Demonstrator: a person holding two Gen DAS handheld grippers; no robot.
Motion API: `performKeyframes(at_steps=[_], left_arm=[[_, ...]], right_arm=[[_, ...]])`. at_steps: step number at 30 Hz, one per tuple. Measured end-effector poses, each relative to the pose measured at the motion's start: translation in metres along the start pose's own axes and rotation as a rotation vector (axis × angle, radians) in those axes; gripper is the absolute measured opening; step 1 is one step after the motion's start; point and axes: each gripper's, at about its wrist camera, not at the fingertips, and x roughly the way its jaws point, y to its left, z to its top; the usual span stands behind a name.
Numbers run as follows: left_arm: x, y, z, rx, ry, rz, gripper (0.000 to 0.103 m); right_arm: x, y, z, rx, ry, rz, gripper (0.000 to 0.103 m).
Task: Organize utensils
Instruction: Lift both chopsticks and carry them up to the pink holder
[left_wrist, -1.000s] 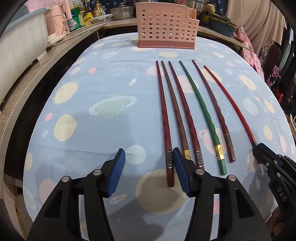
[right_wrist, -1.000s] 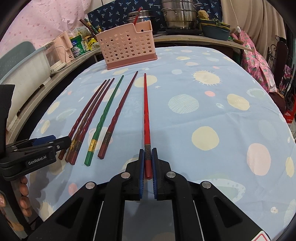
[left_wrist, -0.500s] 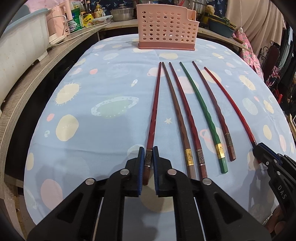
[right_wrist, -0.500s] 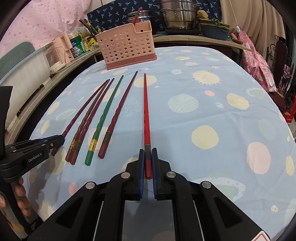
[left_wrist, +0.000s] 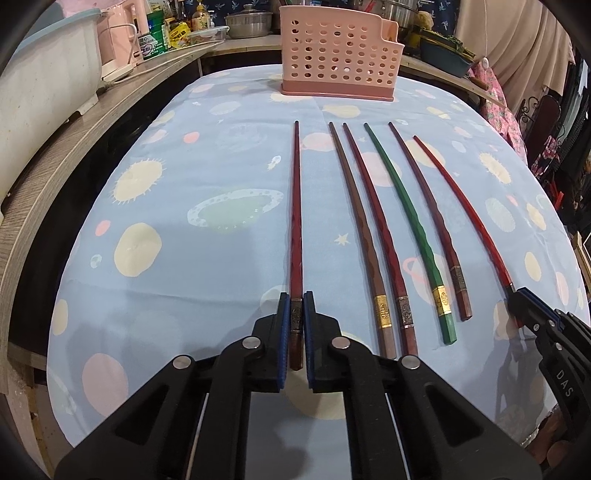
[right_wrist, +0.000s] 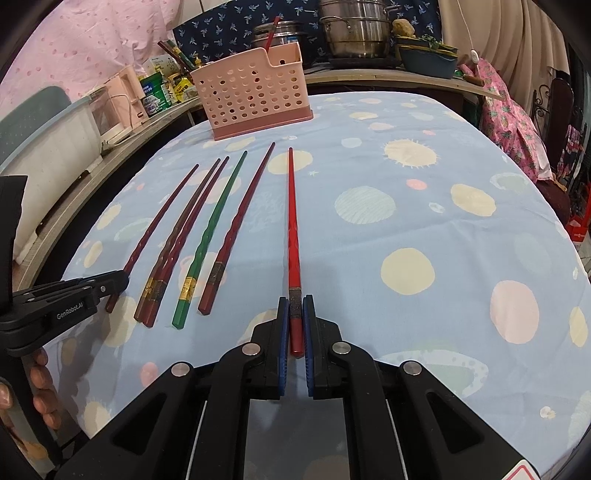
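Six chopsticks lie fanned on the blue spotted cloth (left_wrist: 221, 258), tips toward the pink basket (left_wrist: 336, 51) at top centre. The left gripper (left_wrist: 295, 306) is clamped on the dark red stick (left_wrist: 295, 221), blue pads pressing its metal band, low centre of the left view. The right gripper (right_wrist: 295, 310) is clamped the same way on the bright red stick (right_wrist: 294, 229), low centre of its own view. Between them lie four loose sticks: brown (left_wrist: 360, 236), maroon (left_wrist: 380, 240), green (left_wrist: 410, 229) and another dark one (left_wrist: 430, 218).

Writing: "DAS" on the right gripper's side at lower right of the left view; "GenRobot.AI" on the left gripper at lower left of the right view. Only that right view catches fingers (right_wrist: 38, 373) under the left gripper, steel pots (right_wrist: 354, 29) at the top, and a red stick standing in the basket (right_wrist: 273, 27).
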Motion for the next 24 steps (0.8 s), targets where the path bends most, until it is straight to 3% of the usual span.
performKeyframes(at_steps=[24], left_arm=[[-0.041, 0.012, 0.032, -0.04, -0.073, -0.035, 0.007]], right_arm=[[-0.044, -0.001, 0.046, 0.021, -0.136, 0.032, 0.007]])
